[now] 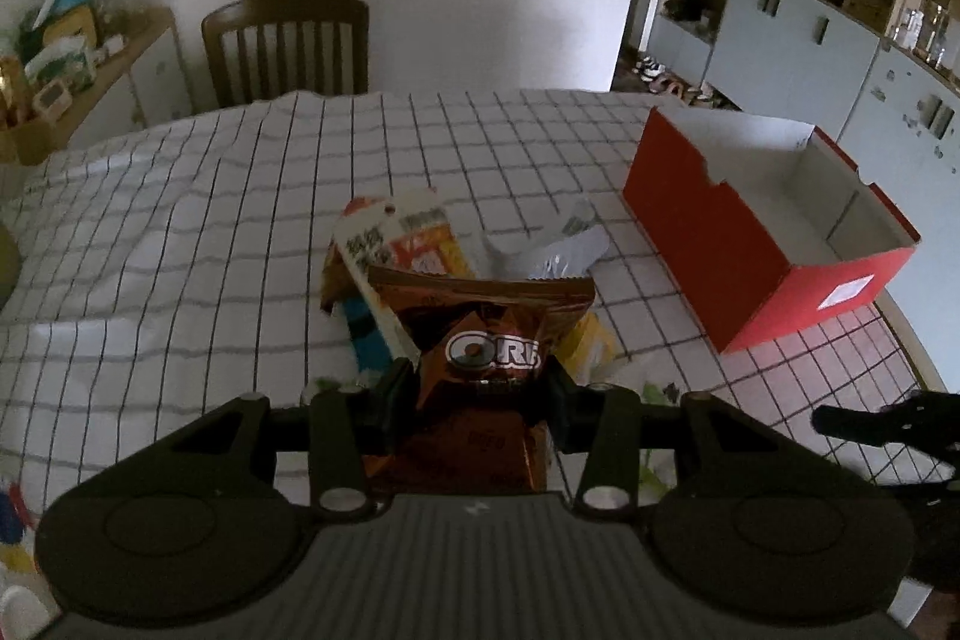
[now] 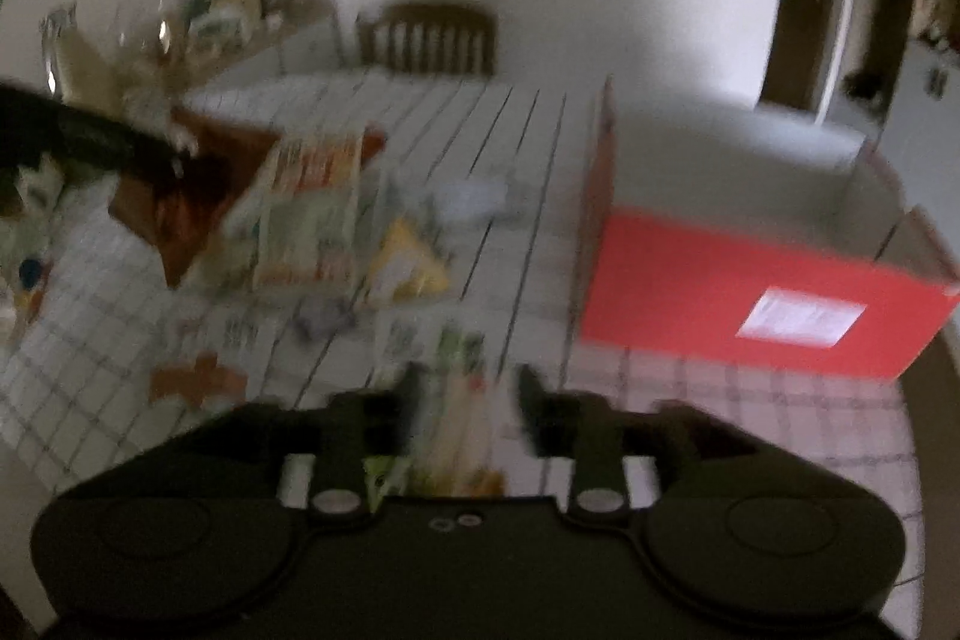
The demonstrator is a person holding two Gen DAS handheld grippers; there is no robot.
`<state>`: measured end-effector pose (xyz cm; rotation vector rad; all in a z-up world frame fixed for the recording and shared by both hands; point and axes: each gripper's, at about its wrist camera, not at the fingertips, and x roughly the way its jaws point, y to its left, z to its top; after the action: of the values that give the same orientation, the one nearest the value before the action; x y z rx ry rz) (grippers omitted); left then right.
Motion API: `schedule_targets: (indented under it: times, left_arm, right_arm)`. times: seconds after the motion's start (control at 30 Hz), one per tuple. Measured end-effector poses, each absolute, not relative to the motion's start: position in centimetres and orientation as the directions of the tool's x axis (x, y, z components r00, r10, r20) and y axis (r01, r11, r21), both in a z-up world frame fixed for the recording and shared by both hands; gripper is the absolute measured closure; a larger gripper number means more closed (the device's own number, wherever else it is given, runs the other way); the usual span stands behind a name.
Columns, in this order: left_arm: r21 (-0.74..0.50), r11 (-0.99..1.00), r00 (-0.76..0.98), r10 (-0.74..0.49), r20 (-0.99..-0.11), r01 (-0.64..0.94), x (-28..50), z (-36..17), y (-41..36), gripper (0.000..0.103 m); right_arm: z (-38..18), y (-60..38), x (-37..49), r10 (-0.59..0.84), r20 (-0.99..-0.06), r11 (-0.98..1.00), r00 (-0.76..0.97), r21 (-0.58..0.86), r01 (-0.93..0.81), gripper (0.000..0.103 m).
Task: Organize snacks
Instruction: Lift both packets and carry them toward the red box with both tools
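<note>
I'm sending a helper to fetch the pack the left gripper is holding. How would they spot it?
Start at the table with the checked cloth, left of the open red box. Amid the snack pile there, the left gripper clamps a brown Oreo pack. It is the only glossy brown pack with the white Oreo logo; its neighbours are white, yellow and silver.

a home dining room: a wooden chair [image 1: 285, 46] at a bench under a checked cloth [image 1: 198, 196], with grey-doored cupboards [image 1: 798, 34] holding household clutter.
</note>
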<state>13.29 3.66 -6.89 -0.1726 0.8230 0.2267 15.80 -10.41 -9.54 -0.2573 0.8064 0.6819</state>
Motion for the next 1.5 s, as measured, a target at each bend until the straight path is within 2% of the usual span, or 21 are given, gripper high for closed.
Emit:
schedule_targets:
  times: [0.03,0.1,0.4,0.47,0.57,0.63,0.7,0.87,0.9,1.5]
  left_arm:
    - [-0.064,0.962,0.654,0.132,-0.745,-0.267,13.0,-7.1,3.7,0.059]
    - [-0.064,0.961,0.647,0.131,-0.751,-0.269,12.6,-7.5,3.7,0.059]
    - [-0.068,0.963,0.635,0.118,-0.763,-0.262,11.0,-7.8,3.3,0.059]
    - [-0.071,0.963,0.638,0.115,-0.762,-0.259,10.7,-7.7,3.4,0.059]
    - [-0.075,0.963,0.64,0.113,-0.76,-0.259,10.5,-7.6,3.5,0.059]
    - [-0.077,0.962,0.64,0.113,-0.76,-0.261,10.4,-7.6,3.6,0.059]
    - [-0.079,0.961,0.638,0.113,-0.762,-0.263,10.4,-7.6,3.6,0.059]
    - [-0.079,0.961,0.635,0.111,-0.765,-0.264,10.5,-7.7,3.5,0.059]
    - [-0.08,0.961,0.635,0.11,-0.765,-0.263,10.5,-7.8,3.5,0.059]
    - [-0.095,0.968,0.65,0.081,-0.756,-0.231,12.2,-7.3,1.8,0.059]
  right_arm:
    - [-10.1,-10.2,15.8,0.457,-0.744,0.759,0.487,0.042,-0.649,0.042]
    - [-11.7,-9.6,16.2,0.445,-0.767,0.755,0.461,0.044,-0.655,0.035]
    - [-15.5,-8.3,17.9,0.391,-0.828,0.775,0.402,0.06,-0.629,0.031]
    - [-15.6,-7.9,17.8,0.378,-0.829,0.772,0.412,0.038,-0.634,0.035]
    - [-15.5,-7.9,17.3,0.376,-0.821,0.754,0.429,0.003,-0.657,0.052]
    - [-15.4,-7.8,17.1,0.378,-0.816,0.752,0.437,-0.005,-0.659,0.071]
    - [-15.1,-7.9,17.1,0.371,-0.809,0.763,0.455,-0.013,-0.647,0.078]
    - [-14.9,-7.7,16.5,0.366,-0.79,0.748,0.491,-0.063,-0.66,0.087]
    - [-14.7,-7.7,16.2,0.365,-0.781,0.748,0.507,-0.078,-0.659,0.094]
    - [-10.3,-9.3,14.1,0.379,-0.685,0.738,0.622,-0.182,-0.649,0.097]
